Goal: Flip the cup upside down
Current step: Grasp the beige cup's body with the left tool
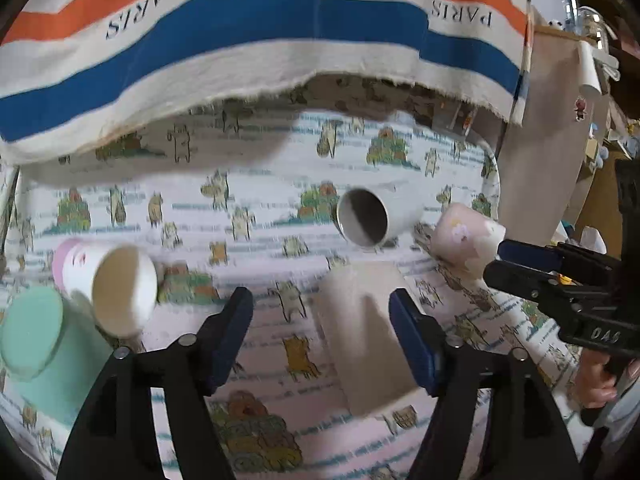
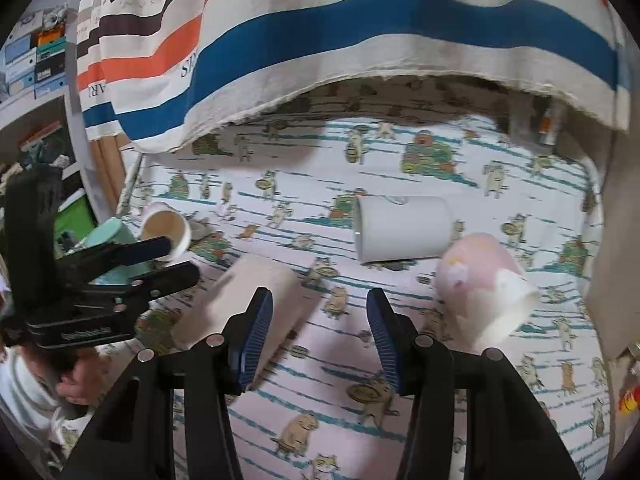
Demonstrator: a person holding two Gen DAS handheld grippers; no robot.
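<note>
We see the white cup (image 2: 402,228) lying on its side mid-worktop (image 2: 320,368), near the far edge. Both our left tool (image 1: 321,328) and right tool (image 2: 319,330) stand apart, holding nothing. The striped cloth (image 1: 240,32) behind reads "PARIS".

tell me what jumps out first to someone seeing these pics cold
A striped cloth printed PARIS hangs across the back. Cups lie scattered on a cartoon-printed tablecloth: a white mug on its side mid-table, a pink cup to its right, a beige cup lying nearer. Both grippers, left and right, are open and hold nothing.
</note>
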